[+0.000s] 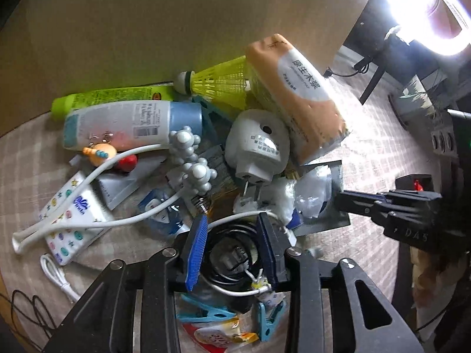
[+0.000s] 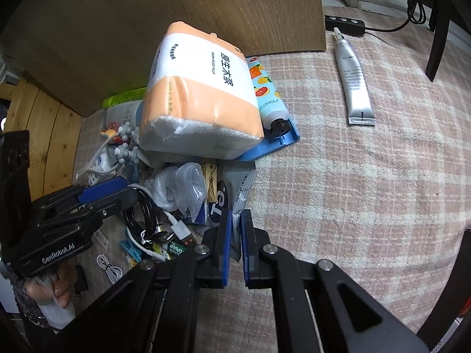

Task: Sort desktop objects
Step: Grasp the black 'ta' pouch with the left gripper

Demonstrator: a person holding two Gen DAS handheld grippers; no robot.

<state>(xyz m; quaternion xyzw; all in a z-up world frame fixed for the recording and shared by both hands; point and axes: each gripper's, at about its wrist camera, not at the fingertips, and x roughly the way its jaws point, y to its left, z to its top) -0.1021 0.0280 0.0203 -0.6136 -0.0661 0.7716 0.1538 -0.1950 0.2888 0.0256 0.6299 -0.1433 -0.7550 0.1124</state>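
In the left wrist view my left gripper points down into a pile of small items, jaws apart. A coiled black cable lies between its blue pads, and I see no pad pressing on it. From the right wrist view the left gripper hangs over that same black cable. My right gripper is shut on the edge of a grey foil packet at the pile's right side. The left wrist view shows the right gripper at the grey packet.
An orange tissue pack leans on a blue tray. Around it lie a yellow shuttlecock, a white plug, a lotion bottle, a crumpled plastic bag and blue pegs. A silver tube lies alone on the checked cloth.
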